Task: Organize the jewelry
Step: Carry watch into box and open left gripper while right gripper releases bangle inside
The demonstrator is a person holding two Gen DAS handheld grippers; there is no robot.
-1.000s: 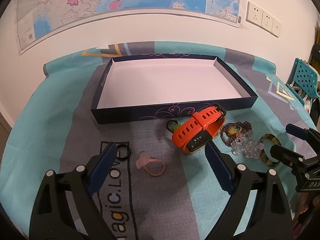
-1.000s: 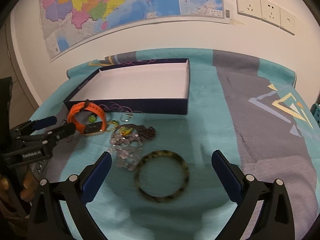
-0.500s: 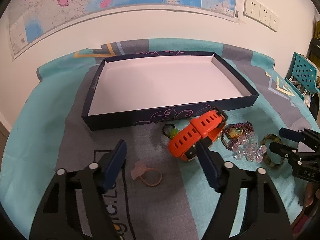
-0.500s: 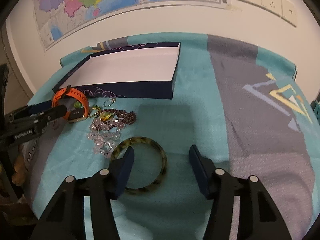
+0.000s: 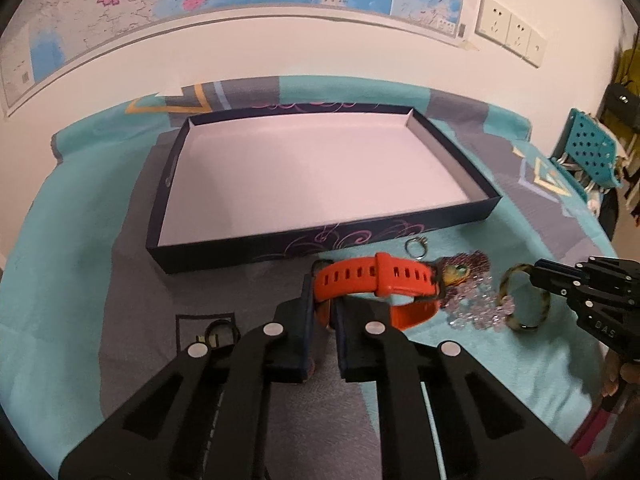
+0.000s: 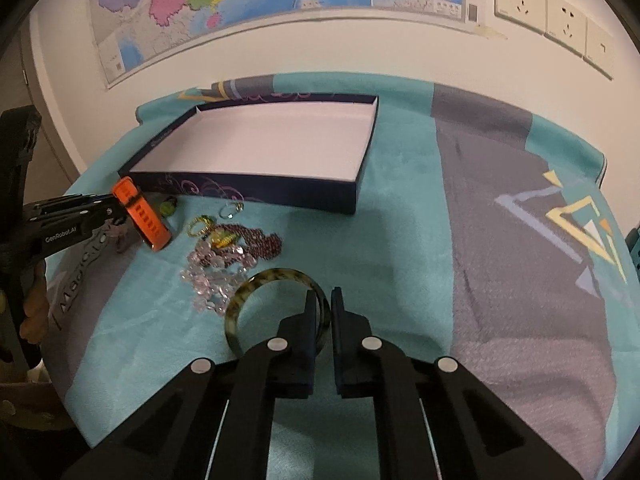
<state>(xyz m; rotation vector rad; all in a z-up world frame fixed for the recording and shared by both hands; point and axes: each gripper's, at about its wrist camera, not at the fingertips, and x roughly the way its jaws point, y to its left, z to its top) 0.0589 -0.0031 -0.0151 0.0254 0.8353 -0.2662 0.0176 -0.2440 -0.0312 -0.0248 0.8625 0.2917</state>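
Observation:
My left gripper (image 5: 323, 300) is shut on the orange watch (image 5: 376, 280) and holds it just in front of the dark blue tray (image 5: 240, 248); it also shows in the right wrist view (image 6: 140, 216). My right gripper (image 6: 323, 304) is shut on the tortoiseshell bangle (image 6: 256, 284), seen tilted up in the left wrist view (image 5: 520, 300). The tray's white floor (image 6: 272, 140) holds nothing. Clear beads (image 6: 216, 276), a dark red necklace (image 6: 256, 240) and a small ring (image 5: 416, 246) lie on the cloth between the grippers.
A black ring (image 5: 218, 332) lies on the grey cloth patch left of my left gripper. The teal and grey cloth (image 6: 500, 240) covers the table up to the wall. A teal chair (image 5: 592, 152) stands off the right edge.
Both grippers went forward and closed: the left on the orange watch, the right on the bangle. The watch and the bangle are both tipped up off the cloth.

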